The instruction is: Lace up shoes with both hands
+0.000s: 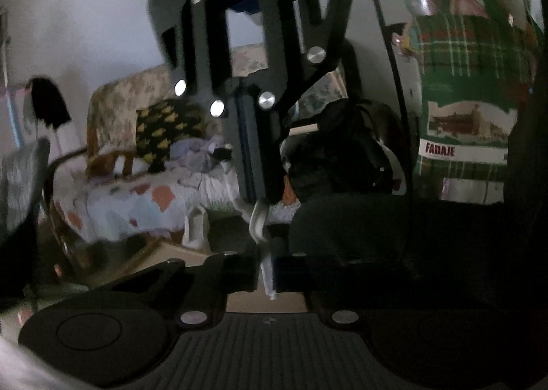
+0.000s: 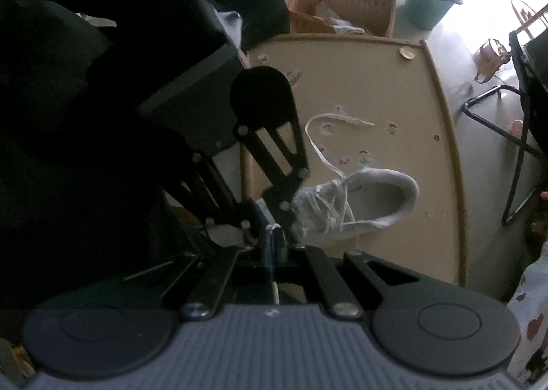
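A white sneaker [image 2: 363, 198] lies on the beige table [image 2: 376, 88], its opening toward the right. One loose end of its white lace [image 2: 328, 122] curls across the tabletop. My right gripper [image 2: 272, 247] points down and is shut on a strand of the lace just left of the shoe. My left gripper [image 2: 270, 223] reaches in from the upper left and meets it at the same strand. In the left wrist view, the left gripper [image 1: 267, 271] is shut on the white lace [image 1: 258, 218]. The right gripper [image 1: 269, 196] pinches that lace just above.
A wicker basket [image 2: 342, 2] and a teal bucket [image 2: 428, 2] stand on the floor beyond the table. A black chair frame [image 2: 513, 150] is at the right. The left wrist view shows a bed [image 1: 137, 198], an armchair [image 1: 120, 109] and a green plaid bag [image 1: 472, 81].
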The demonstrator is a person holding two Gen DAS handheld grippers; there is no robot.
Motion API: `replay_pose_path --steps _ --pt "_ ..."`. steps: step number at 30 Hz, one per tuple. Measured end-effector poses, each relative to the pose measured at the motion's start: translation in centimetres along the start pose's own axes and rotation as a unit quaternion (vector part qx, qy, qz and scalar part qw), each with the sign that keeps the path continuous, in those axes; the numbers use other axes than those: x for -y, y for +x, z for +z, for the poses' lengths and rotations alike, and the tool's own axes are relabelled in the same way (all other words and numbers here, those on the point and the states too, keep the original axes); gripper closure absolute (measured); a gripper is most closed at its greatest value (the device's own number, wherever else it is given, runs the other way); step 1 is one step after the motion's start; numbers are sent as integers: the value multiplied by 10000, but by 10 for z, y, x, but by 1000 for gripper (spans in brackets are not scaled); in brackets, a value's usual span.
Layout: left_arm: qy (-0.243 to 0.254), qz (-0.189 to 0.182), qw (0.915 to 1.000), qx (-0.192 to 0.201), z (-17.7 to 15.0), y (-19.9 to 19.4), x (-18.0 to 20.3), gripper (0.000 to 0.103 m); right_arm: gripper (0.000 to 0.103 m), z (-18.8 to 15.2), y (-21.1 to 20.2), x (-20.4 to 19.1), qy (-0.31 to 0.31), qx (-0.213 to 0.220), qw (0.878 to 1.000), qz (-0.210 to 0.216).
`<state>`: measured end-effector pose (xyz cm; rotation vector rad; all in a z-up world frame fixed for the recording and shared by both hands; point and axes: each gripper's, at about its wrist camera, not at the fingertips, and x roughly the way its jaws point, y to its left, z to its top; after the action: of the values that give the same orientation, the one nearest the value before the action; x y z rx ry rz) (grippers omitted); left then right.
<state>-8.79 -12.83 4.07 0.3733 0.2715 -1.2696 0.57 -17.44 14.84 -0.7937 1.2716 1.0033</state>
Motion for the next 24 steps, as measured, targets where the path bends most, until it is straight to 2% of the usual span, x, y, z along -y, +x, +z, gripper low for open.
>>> replay_pose_path --steps 4,8,12,14,17,19,20,21,22,24 --pt "-851 -249 9961 41 -14 -2 -14 97 102 0 2 3 -32 -82 9998 -163" --pt "-1724 -369 9840 261 -28 -6 -25 97 102 0 8 9 0 -27 9995 -328" --pt "-2576 -376 9649 357 -44 -6 -36 98 101 0 13 17 71 136 9981 -600" --pt "-3071 -353 9501 424 -53 -7 -41 98 100 -2 14 21 166 316 9963 -779" --pt "-3747 -249 9254 513 -67 -7 -47 99 98 -9 12 34 740 794 9882 -1078" --pt "-4094 -91 9110 492 -76 -6 -50 99 96 -21 11 43 1286 1222 9746 -1365" --pt "-4132 34 9095 457 -79 -6 -50 99 95 -27 10 47 1563 1436 9656 -1504" --pt "-4078 180 9121 389 -80 -6 -48 99 94 -35 8 50 1910 1689 9533 -1621" --pt "-3999 256 9155 358 -81 -7 -45 99 90 -46 5 55 2400 1980 9355 -1673" --pt "-3939 306 9178 396 -81 -9 -41 99 79 -75 6 58 3397 2642 8924 -1360"
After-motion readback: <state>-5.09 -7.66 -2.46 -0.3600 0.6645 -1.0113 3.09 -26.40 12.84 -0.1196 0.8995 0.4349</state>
